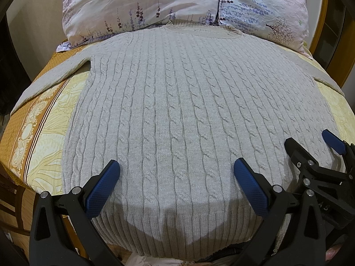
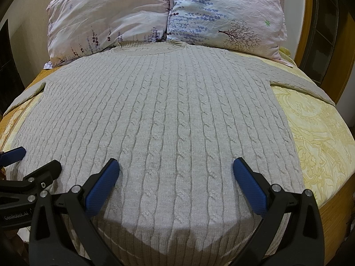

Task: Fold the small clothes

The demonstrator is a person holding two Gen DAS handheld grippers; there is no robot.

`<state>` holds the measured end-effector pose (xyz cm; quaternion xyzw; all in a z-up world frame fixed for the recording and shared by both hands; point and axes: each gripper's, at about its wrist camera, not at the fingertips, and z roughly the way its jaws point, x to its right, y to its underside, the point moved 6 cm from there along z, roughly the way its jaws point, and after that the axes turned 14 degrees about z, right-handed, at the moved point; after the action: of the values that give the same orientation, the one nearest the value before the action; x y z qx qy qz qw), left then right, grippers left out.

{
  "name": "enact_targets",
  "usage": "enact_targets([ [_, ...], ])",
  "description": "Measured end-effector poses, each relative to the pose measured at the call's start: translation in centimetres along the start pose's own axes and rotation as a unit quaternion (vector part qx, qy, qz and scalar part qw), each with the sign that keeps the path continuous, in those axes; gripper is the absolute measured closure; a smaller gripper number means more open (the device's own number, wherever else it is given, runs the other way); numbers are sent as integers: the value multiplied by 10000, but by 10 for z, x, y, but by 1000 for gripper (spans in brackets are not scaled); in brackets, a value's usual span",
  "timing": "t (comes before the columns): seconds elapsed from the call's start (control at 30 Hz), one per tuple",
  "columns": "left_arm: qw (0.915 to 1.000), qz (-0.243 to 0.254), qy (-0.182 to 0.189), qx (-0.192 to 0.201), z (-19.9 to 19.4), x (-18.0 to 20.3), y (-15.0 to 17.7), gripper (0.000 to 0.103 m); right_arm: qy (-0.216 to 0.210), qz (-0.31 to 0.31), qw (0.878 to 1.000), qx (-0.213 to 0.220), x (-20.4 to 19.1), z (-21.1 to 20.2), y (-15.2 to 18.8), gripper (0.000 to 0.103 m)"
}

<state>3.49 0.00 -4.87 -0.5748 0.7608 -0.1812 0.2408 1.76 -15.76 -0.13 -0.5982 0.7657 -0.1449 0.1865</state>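
Grey cable-knit sweater [image 1: 177,110] spread flat on the bed — both tools hover wide apart over its hem.

The collar lies at 12 o'clock against two floral pillows [image 2: 164,15], sleeves out toward 9 and 3 on the yellow patterned bedspread [image 2: 319,128]. The left gripper [image 1: 176,167] and the right gripper [image 2: 176,166] stand side by side at 6 o'clock — gripping nothing.

Grey cable-knit sweater [image 1: 177,102] flat on bed, collar touching pillows [image 1: 142,6]; left gripper [image 1: 177,173] open over hem; right gripper [image 1: 310,148] open alongside.
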Motion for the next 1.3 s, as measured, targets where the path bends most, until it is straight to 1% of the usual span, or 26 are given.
enact_targets([
  [0.17, 10000, 27, 13, -23, 1, 2, -2, 1, -91, -90, 9999, -33, 2, -2, 0, 2],
  [0.3, 10000, 30, 13, -43, 1, 0, -2, 1, -275, -256, 9993, -68, 1, 2, -8, 2],
  [0.47, 9999, 101, -36, -36, 0, -1, -5, 1, -541, -507, 9972, 71, 2, 0, -7, 2],
  [0.67, 9997, 207, -143, -81, 6, -4, -16, 1, -735, -603, 9953, -182, 2, 3, -16, 2],
  [0.73, 9994, 255, -207, -94, 8, -5, -21, 1, -825, -466, 9951, -268, 6, 5, -22, 2],
  [0.8, 9993, 294, -194, -79, 9, -7, -27, 1, -1044, -208, 9938, -325, 15, 6, -37, 4],
  [0.83, 9995, 295, -130, -60, 9, -9, -30, 1, -1102, -47, 9934, -315, 22, 6, -48, 4],
  [0.9, 9997, 238, 78, 2, 10, -16, -41, 1, -1024, 379, 9938, -200, 49, 9, -78, 5],
  [0.93, 9997, 191, 156, 55, 9, -20, -46, 1, -919, 634, 9937, -110, 67, 11, -95, 5],
  [1.0, 9994, 96, 269, 203, 10, -30, -59, 1, -721, 1244, 9896, -17, 107, 17, -125, 7],
  [1.03, 9993, 75, 289, 244, 10, -34, -66, 1, -674, 1479, 9867, -15, 123, 20, -134, 8],
  [1.07, 9991, 87, 298, 276, 13, -39, -74, 1, -606, 1783, 9821, -53, 141, 24, -144, 13],
  [1.13, 9990, 113, 305, 308, 19, -46, -86, 1, -595, 2519, 9657, -206, 183, 37, -160, 20],
  [1.17, 9986, 113, 381, 351, 21, -47, -91, 1, -594, 2918, 9542, -291, 205, 45, -166, 25],
  [1.2, 9979, 90, 508, 404, 24, -49, -97, 1, -575, 3132, 9474, -335, 217, 51, -170, 29],
  [1.27, 9954, -37, 828, 479, 31, -53, -108, 1, -561, 3576, 9313, -402, 241, 62, -175, 33],
  [1.3, 9942, -108, 952, 485, 36, -55, -113, 1, -561, 3807, 9219, -452, 254, 69, -177, 38],
])
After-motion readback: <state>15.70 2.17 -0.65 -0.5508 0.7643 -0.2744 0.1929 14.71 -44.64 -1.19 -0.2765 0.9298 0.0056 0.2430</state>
